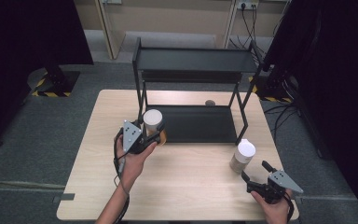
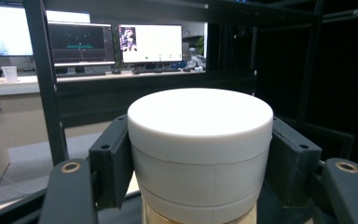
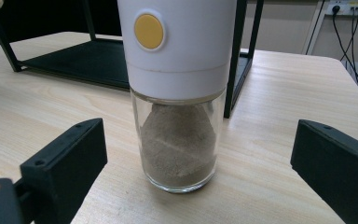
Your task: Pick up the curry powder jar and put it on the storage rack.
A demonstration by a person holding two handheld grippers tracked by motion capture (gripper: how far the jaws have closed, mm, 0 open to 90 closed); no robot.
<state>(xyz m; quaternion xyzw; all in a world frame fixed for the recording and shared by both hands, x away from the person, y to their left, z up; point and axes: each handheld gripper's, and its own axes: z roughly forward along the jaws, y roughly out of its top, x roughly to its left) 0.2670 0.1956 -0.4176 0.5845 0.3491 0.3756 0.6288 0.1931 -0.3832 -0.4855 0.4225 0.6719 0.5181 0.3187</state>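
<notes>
My left gripper (image 1: 154, 134) is shut on a white-capped jar (image 1: 153, 121) with amber contents, held at the front left corner of the black rack (image 1: 200, 125). In the left gripper view the jar's white cap (image 2: 200, 135) sits clamped between both jaws of the left gripper (image 2: 200, 163). A second jar (image 1: 242, 156), with a white top and grey-brown powder, stands on the table by the rack's front right leg. My right gripper (image 1: 255, 170) is open just in front of it. In the right gripper view that powder jar (image 3: 179, 140) stands between the spread jaws, untouched.
The two-tier black rack has an upper shelf (image 1: 196, 60) and a low bottom shelf. A small dark object (image 1: 209, 102) lies on the wooden table (image 1: 182, 186) behind the rack. Cables (image 1: 254, 28) run along the floor at the back right.
</notes>
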